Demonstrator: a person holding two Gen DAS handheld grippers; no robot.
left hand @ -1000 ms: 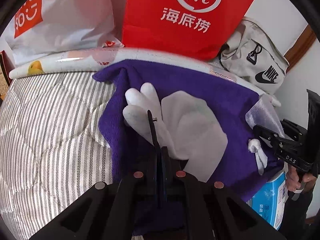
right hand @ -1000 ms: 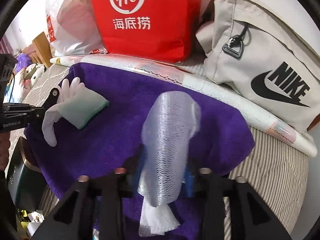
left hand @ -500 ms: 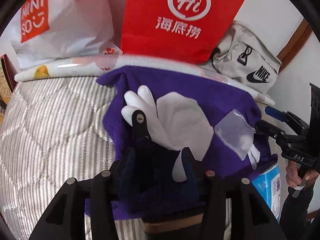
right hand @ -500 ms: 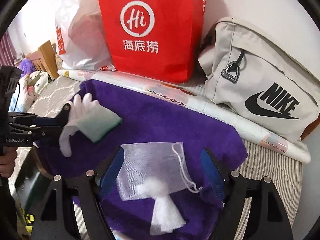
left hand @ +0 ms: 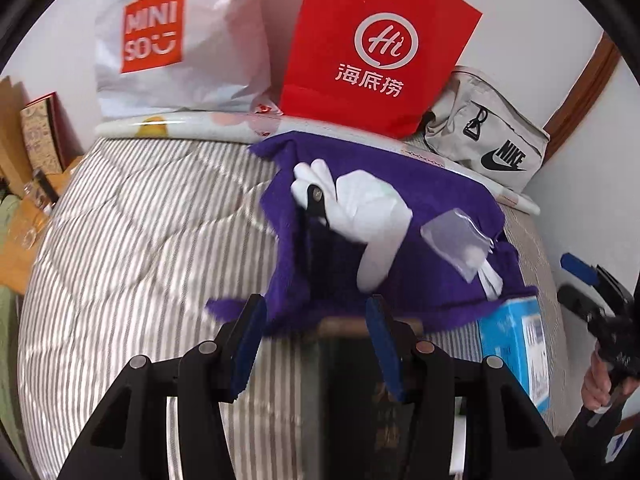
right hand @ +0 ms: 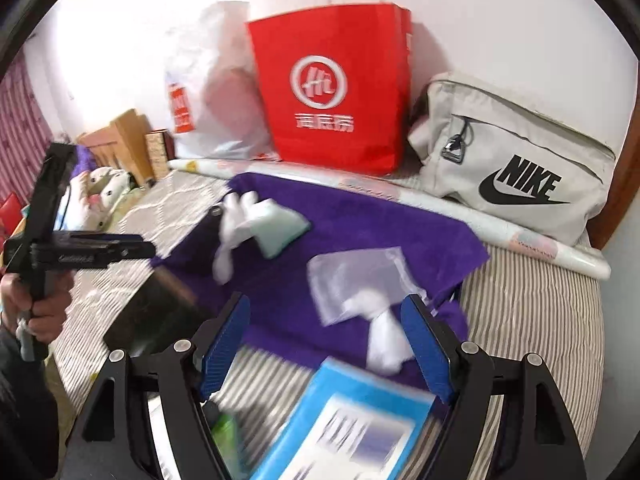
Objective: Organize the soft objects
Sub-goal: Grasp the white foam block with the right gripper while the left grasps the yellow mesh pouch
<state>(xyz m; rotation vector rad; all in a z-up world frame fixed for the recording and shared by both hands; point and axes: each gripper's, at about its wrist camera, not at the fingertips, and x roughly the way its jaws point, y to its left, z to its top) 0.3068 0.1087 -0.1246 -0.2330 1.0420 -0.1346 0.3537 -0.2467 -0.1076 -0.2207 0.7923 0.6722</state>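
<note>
White glove (left hand: 360, 204) flat on purple towel (left hand: 440, 200), fingers toward bags.

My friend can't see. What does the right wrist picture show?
An open claw hangs above a purple towel on a striped bed, holding nothing. On the towel lie a white glove and a mesh pouch; behind stand a red bag and a beige bag.

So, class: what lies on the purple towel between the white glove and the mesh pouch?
Only bare purple towel separates white glove and mesh pouch, clearest in the right wrist view.
</note>
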